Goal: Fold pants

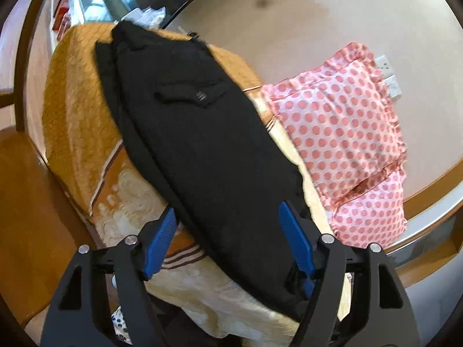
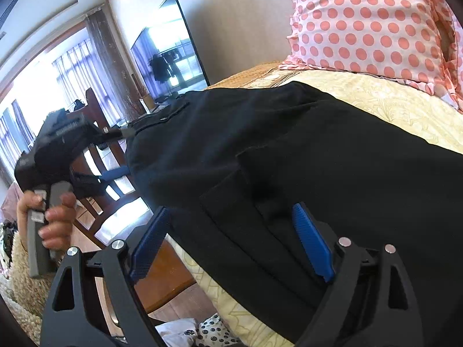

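Black pants [image 1: 196, 133] lie lengthwise on the bed, legs together, a flap pocket [image 1: 191, 94] facing up. My left gripper [image 1: 228, 217] is open, its blue pads [image 1: 295, 240] straddling the near end of the pants. In the right wrist view the same pants [image 2: 289, 156] fill the middle. My right gripper [image 2: 231, 219] is open over the near edge of the cloth, one blue pad [image 2: 312, 243] on the fabric, the other off the bed's side. The left gripper [image 2: 115, 156] shows at the far end, held in a hand [image 2: 55, 217].
The bed has a cream and orange quilted cover [image 1: 75, 110]. A pink polka-dot pillow [image 1: 341, 133] lies beside the pants, also seen in the right wrist view [image 2: 367, 23]. A TV [image 2: 170, 49], wooden furniture and floor clutter [image 2: 208, 332] lie beyond the bed edge.
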